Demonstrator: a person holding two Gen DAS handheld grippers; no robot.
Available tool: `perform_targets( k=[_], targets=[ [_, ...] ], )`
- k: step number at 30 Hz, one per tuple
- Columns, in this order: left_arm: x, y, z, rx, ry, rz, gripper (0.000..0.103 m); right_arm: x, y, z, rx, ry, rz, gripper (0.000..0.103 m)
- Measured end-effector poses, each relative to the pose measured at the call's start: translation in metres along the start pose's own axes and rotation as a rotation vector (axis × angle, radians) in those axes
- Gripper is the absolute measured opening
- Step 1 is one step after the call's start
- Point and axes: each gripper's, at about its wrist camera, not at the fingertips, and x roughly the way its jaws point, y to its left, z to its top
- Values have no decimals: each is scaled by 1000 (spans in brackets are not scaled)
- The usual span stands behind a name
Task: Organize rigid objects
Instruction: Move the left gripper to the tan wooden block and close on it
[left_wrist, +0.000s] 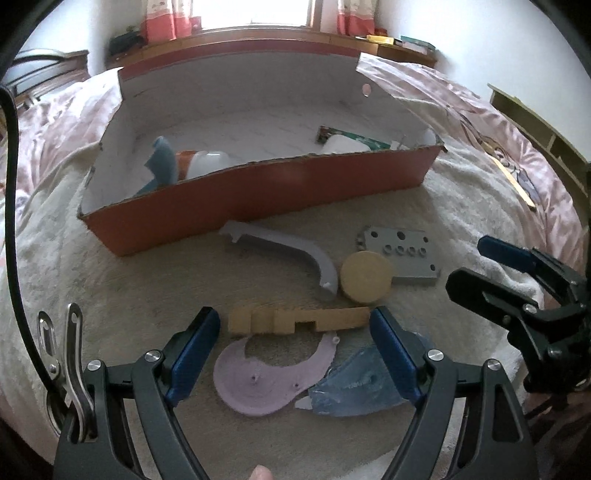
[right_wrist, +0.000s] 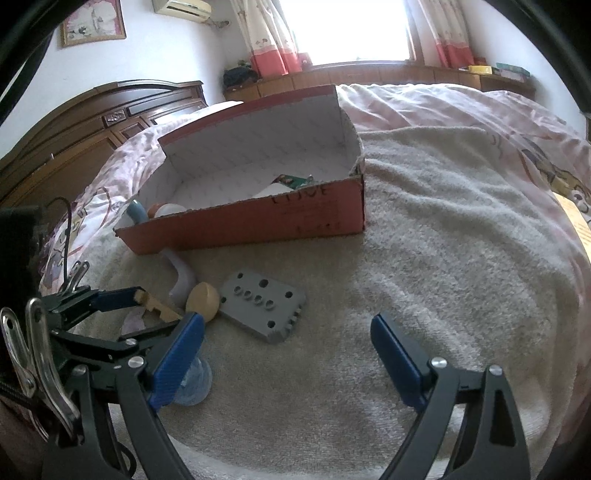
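Tan wooden notched block (left_wrist: 298, 320) is lying on the towel (right_wrist: 443, 258) between the spread pads of the left gripper (left_wrist: 295, 334), not yet pinched. Six pieces are still waiting outside: block, wooden disc (left_wrist: 365, 277), grey plate (right_wrist: 264, 308), curved grey part (left_wrist: 288, 251), lilac piece (left_wrist: 273, 380), blue piece (left_wrist: 354, 387). Red cardboard box (right_wrist: 258, 221) is holding a few items, probably three or four; hard to tell. Right gripper (right_wrist: 288, 354) is hovering spread, empty.

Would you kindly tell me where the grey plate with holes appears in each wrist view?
Left wrist view: grey plate right of centre, just past the tan disc.
Right wrist view: left of centre, right of that disc.
Shared landmark: the red box beyond both.
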Motion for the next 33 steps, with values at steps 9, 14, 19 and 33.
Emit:
perform_targets(
  k=[9,14,19,33],
  targets=[
    [0,-4,1,-40,11,48,86,2,0,0,5,3,3,94],
    [-15,7,-7,-124,17,20,85,2,-1,-1,8,4,5,94],
    [-32,17,-24,-169,2,30,75,2,0,-1,6,5,10,94],
    [-30,-10,-18,-48,-37,40,38,3,4,-4,-6,13,20,94]
  ],
)
